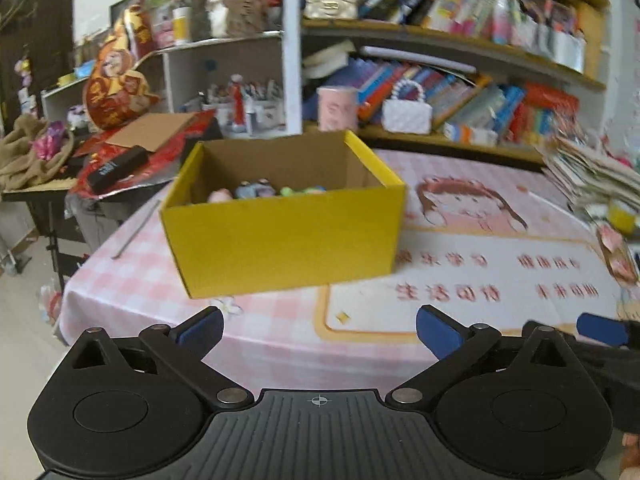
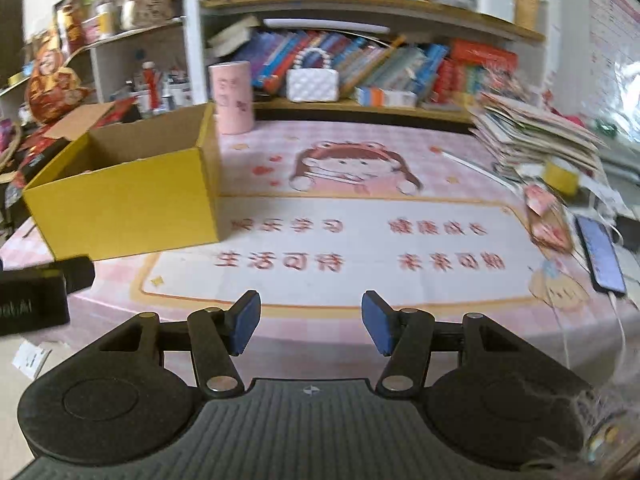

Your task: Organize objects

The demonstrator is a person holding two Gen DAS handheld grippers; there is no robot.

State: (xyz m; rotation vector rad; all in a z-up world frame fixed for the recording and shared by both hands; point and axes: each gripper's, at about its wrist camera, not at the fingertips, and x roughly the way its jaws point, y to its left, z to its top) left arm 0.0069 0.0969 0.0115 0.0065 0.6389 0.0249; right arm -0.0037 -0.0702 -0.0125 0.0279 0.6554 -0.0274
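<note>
While both tools (image 1: 318, 332) (image 2: 310, 322) gape empty, the yellow box (image 1: 280, 236) half-hides blurred toys (image 1: 264, 191).

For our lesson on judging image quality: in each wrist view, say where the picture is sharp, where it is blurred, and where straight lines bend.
Left wrist view: the left gripper is sharp, the yellow box softer, the tablecloth print smeared, and the bookshelf bows. Right wrist view: the right gripper is crisp, the paper stack streaks, and there is bright glare at the right edge.
</note>
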